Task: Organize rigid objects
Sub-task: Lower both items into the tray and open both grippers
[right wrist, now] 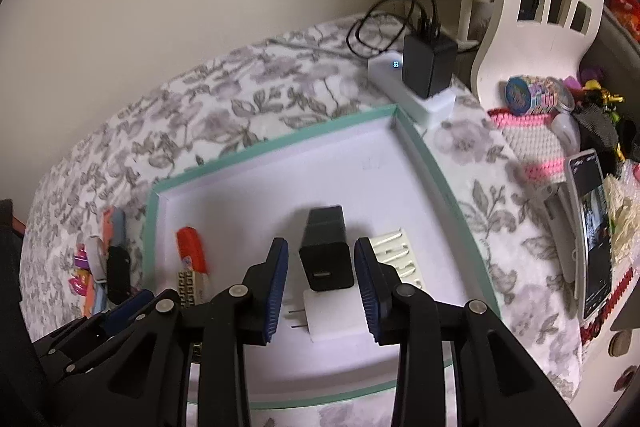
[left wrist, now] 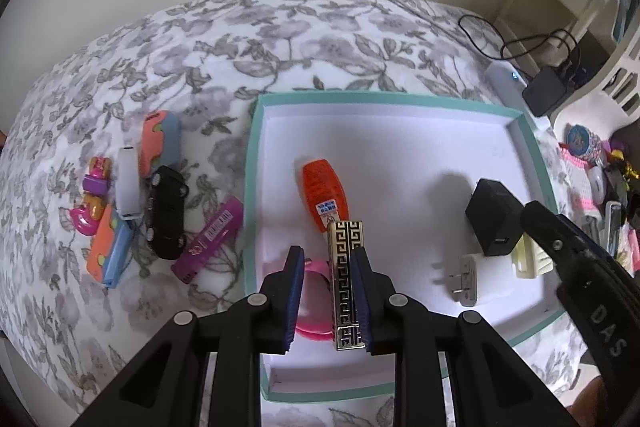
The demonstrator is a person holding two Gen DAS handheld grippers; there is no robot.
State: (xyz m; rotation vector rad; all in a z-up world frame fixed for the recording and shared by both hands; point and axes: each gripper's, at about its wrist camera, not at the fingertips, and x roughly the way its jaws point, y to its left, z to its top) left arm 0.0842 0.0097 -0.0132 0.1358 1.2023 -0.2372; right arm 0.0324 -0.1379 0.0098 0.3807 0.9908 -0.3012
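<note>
- The scene is a bed with a grey floral cover [left wrist: 280,39]. A shallow white tray with a teal rim [left wrist: 256,147] lies on it.
- The left gripper [left wrist: 328,291] hovers over the tray's near side. Its jaws stand apart. A gold-and-black patterned bar [left wrist: 346,283] lies along the inside of the right-hand pad; whether it is gripped or already released, I cannot tell.
- An orange bottle [left wrist: 320,195] lies just beyond the bar, and something pink [left wrist: 314,311] sits beneath the jaws.
- The right gripper [right wrist: 320,283] has its jaws wide open, on either side of a black charger block [right wrist: 326,255] but not touching it. A white plug adapter [right wrist: 316,319] and a cream comb-like piece [right wrist: 396,255] lie beside it.
- Left of the tray, unsorted toys wait on the bed: a black toy car [left wrist: 168,215], a purple tube [left wrist: 212,239], and orange-and-blue cases [left wrist: 158,143].
- To place the bar well, lower it flat beside the bottle, open fully, then lift straight up so the pad does not drag it.
</note>
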